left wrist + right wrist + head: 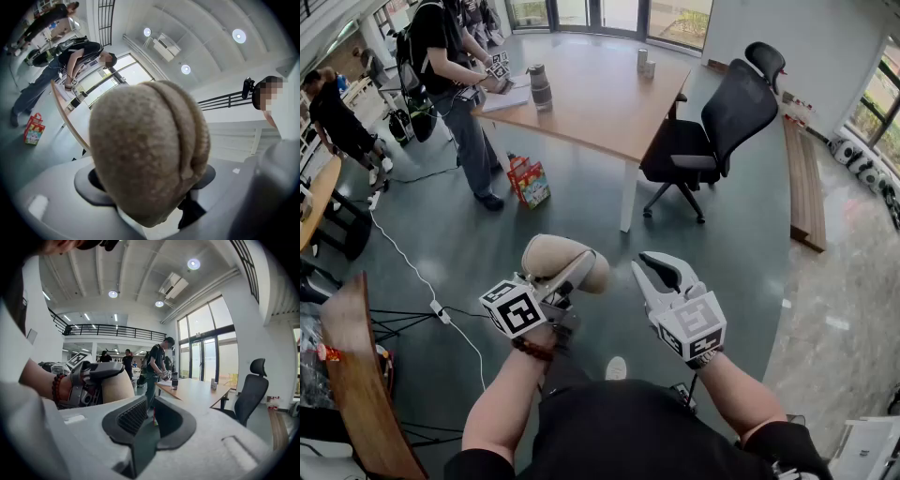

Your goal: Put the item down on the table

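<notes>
Facing a wooden table (600, 103) standing well ahead across the grey floor, with much of its top lying bare. Noting a black office chair (736, 112) parked just beside its right end, and a person (450, 84) working at its left end. Passing over a red printed bag (530, 181) sitting on the floor near the table leg.

Gripping the task's thing, a tan loaf-shaped item (546, 255), in the left gripper (579, 269): jaws standing wide, one at either side, pads pressing on it. Carrying the item in mid-air above the floor, well apart from the table and touching no surface.

Holding the right gripper (661, 272) just beside the item, jaws drawn together on nothing.

Judging progress as early: item lifted and secured, placement not yet begun. Leaving to be done, by this reading: closing the gap to the table, lowering the item onto a bare part of the top, opening the left jaws, and drawing clear.
</notes>
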